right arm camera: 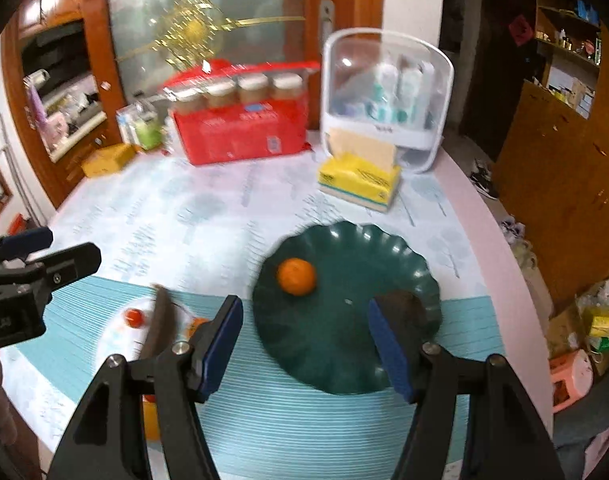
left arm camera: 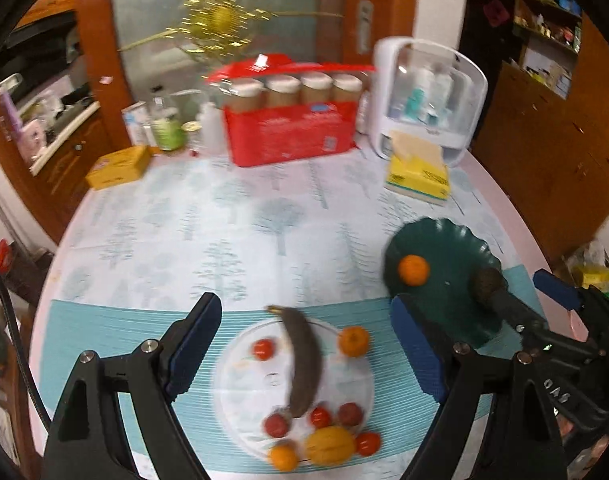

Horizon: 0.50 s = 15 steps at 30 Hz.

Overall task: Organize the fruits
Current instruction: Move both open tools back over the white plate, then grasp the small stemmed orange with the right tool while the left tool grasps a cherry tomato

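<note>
**Fruit half sorted: one orange and a dark fruit on the green plate, the rest waiting**

The step in hand looks like the transfer of fruit from the clear round plate to the green scalloped plate. On the green plate an orange sits at about ten o'clock, and a dark, rough-skinned fruit – likely an avocado – lies at about four o'clock near the rim.

In the right wrist view the right gripper hangs over the near edge of the green plate with its blue-padded fingers spread wide and nothing between them; the dark fruit lies just beyond the right-hand pad, whether touching or apart I cannot tell. The left gripper hovers above the clear plate, tongs likewise spread and empty.

Still on the clear plate: a blackened, curved banana across the middle, small red tomatoes at ten o'clock and along the near edge, an orange at two o'clock, another at the near rim, and a yellow oval fruit at six o'clock.

The next move, I judge, calls for a pick from the clear plate. The tomatoes are smooth, round and small – apt to roll from flat pads – while the banana looks soft and overripe, asking for a light squeeze across its middle. The ribbed teal mat beneath should give some grip to the plates.
</note>
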Available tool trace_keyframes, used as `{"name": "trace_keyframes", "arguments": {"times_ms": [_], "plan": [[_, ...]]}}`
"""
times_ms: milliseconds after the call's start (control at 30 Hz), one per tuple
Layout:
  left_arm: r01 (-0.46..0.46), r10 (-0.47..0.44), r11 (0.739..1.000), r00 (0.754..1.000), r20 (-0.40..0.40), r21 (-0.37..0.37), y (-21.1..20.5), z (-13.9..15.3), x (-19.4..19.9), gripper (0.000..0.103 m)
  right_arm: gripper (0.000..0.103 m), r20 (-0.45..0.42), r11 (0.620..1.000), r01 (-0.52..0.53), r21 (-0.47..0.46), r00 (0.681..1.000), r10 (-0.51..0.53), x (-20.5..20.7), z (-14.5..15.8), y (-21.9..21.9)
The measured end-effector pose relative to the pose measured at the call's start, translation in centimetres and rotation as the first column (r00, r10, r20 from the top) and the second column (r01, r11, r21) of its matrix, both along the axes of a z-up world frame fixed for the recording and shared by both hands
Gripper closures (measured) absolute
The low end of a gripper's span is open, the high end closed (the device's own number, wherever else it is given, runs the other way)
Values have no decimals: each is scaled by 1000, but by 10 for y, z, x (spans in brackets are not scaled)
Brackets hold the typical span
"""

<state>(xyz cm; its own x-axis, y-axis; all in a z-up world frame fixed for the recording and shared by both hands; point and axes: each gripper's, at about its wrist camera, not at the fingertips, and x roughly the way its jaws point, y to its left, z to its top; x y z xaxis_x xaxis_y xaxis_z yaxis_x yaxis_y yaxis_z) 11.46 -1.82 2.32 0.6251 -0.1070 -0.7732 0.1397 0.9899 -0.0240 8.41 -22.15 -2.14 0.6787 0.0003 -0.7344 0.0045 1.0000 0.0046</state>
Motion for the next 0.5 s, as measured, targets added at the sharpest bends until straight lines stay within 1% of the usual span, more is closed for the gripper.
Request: {"name": "trace_keyframes", "arguments": {"times_ms": [133,267,400,500], "plan": [[-46,46,999,999,20,25,34,9,-4,17,37,25,999,-50,10,998,50,0,15,29],[-63,63,997,998,4,35,63,4,-1,17,38,24,996,-92,-6,995,92,6,14,60],[-29,31,999,998,-61,33,77,-20,8,17,38,-23,994,-109,-18,994,108,16,-4,84],[7,-1,999,994,-112,51,78,-44,17,17,38,-65,995,-101,-10,993,100,22,-19,92]]}}
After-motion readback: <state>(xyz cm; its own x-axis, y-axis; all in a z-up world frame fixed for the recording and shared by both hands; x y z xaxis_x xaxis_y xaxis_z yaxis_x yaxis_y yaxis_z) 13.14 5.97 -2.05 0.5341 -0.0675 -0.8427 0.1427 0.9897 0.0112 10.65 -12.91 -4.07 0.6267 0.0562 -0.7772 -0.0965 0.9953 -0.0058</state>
